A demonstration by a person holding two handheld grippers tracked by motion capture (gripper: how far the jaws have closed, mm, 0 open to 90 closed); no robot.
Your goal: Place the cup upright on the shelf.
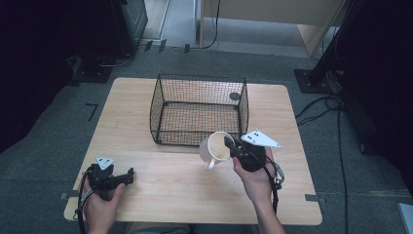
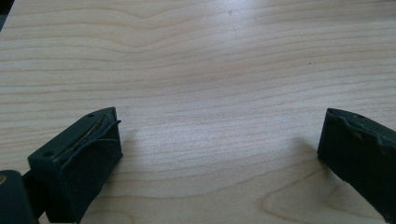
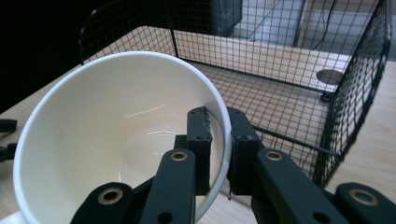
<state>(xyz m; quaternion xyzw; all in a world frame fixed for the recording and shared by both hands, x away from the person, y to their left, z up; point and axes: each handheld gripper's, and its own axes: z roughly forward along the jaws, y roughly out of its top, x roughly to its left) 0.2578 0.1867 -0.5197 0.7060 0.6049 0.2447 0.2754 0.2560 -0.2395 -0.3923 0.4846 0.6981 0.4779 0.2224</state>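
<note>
At the near edge of the table (image 1: 160, 195): left gripper idle, right gripper holding a cup.

Nearest me, my left gripper (image 1: 127, 176) rests low over the bare wood at the near-left part of the table, jaws spread wide with nothing between them; in the left gripper view only wood grain lies in the gap. Farther in and to the right, my right gripper (image 1: 229, 144) is clamped on the rim of a cream cup (image 1: 215, 147), one jaw inside the wall and one outside, as the right gripper view confirms (image 3: 218, 122). The cup is tilted, its mouth turned toward me, its handle low on the near side. Just beyond it stands a black wire basket (image 1: 160, 97), open-topped, at mid-table. A dark round disc (image 1: 234, 96) shows at the basket's far-right corner; whether inside or behind, I cannot tell.
</note>
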